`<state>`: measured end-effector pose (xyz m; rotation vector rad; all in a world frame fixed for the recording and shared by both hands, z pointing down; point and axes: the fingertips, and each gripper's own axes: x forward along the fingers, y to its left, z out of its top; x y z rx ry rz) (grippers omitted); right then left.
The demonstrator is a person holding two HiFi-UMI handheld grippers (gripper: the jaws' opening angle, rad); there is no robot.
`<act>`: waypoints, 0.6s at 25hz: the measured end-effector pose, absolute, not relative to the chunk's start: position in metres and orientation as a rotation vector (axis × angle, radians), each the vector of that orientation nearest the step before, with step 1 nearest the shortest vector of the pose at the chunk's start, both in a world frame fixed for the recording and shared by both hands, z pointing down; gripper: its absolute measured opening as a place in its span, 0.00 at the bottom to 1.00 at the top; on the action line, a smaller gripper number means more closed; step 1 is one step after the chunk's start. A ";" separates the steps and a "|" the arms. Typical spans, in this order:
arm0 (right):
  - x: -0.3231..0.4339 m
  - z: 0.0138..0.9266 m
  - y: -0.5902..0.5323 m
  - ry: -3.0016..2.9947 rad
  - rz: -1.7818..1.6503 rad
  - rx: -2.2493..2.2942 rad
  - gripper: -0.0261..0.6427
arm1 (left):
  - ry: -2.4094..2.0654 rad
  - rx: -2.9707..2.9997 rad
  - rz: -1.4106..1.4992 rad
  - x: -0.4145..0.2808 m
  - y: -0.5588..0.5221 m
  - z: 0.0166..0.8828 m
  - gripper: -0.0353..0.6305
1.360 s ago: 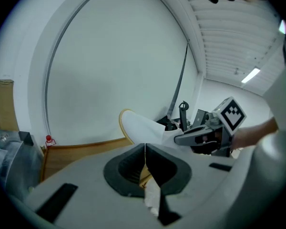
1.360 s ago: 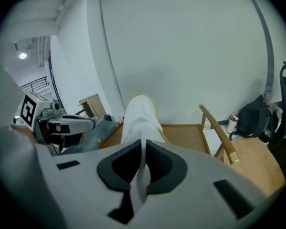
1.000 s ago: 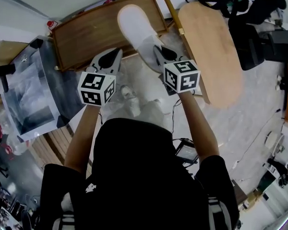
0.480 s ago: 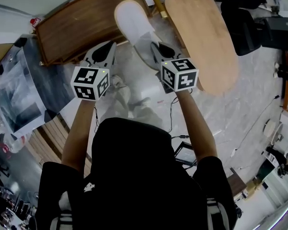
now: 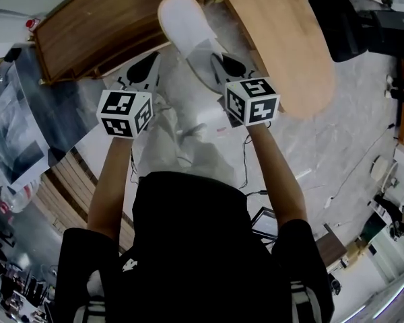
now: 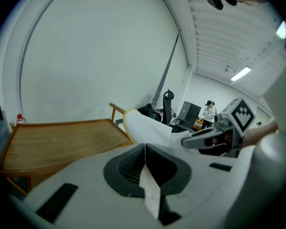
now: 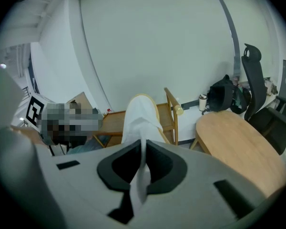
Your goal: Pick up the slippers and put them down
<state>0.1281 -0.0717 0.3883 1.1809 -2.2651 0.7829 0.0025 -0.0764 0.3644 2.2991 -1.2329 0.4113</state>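
Note:
A white slipper (image 5: 185, 29) hangs in the air, toe pointing away from me, between the wooden rack and the oval table. My right gripper (image 5: 219, 59) is shut on its rear edge. In the right gripper view the white fabric (image 7: 140, 116) is pinched between the dark pads of that gripper (image 7: 143, 149). My left gripper (image 5: 150, 59) floats just left of the slipper, apart from it. Its jaws (image 6: 145, 149) are shut with nothing gripped, and the slipper (image 6: 148, 128) and the right gripper (image 6: 205, 140) show to their right.
A low wooden rack (image 5: 101, 25) stands at the far left and an oval wooden table (image 5: 283, 39) at the right. A clear plastic box (image 5: 20, 120) sits at the left, a black office chair (image 5: 363, 25) at the far right. Crumpled white material (image 5: 182, 133) lies on the marble floor below the grippers.
Both grippers have travelled together and sunk a little, carrying the slipper. Its toe, which overlapped the wooden rack, now lies beside the rack's right end, nearer the table.

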 end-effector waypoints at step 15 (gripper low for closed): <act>0.161 0.471 -0.037 -2.266 0.797 1.185 0.06 | -1.224 2.298 0.494 0.043 -0.046 0.463 0.06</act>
